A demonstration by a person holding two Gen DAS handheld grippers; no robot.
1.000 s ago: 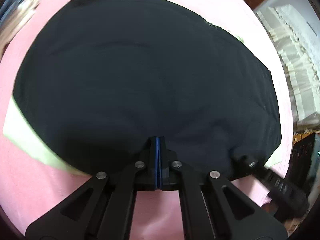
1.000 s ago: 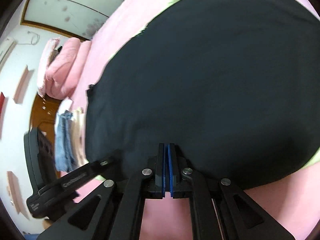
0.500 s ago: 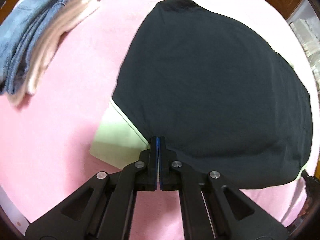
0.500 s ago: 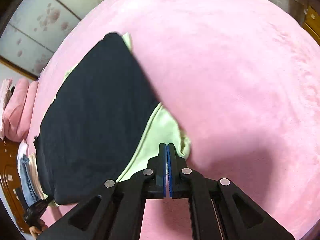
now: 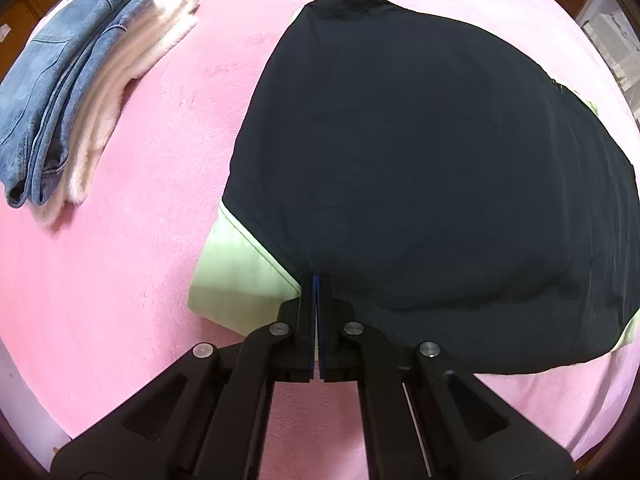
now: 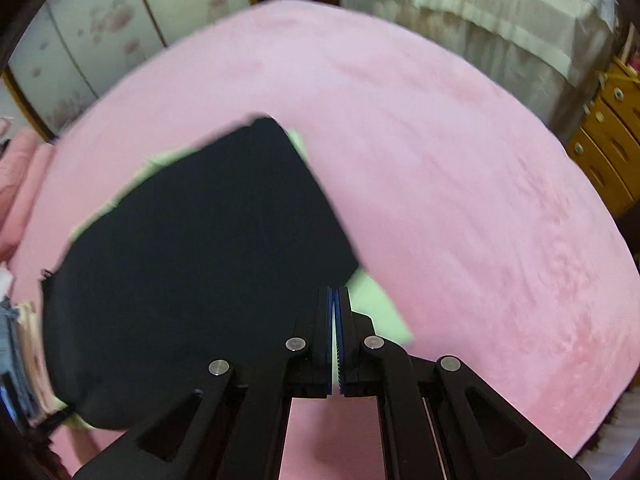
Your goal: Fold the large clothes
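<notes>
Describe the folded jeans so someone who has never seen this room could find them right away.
Start from the big pink bed cover and look to the far left of the large black garment spread on it. There lies a small pile of folded clothes; the jeans are its outer left part, lying against a fluffy cream piece. They are the only faded blue denim there.

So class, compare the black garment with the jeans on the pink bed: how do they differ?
The black garment is spread wide; the jeans are folded narrow. The garment lies over a light green layer; the jeans lie on a cream garment. Both rest on the bed.
</notes>
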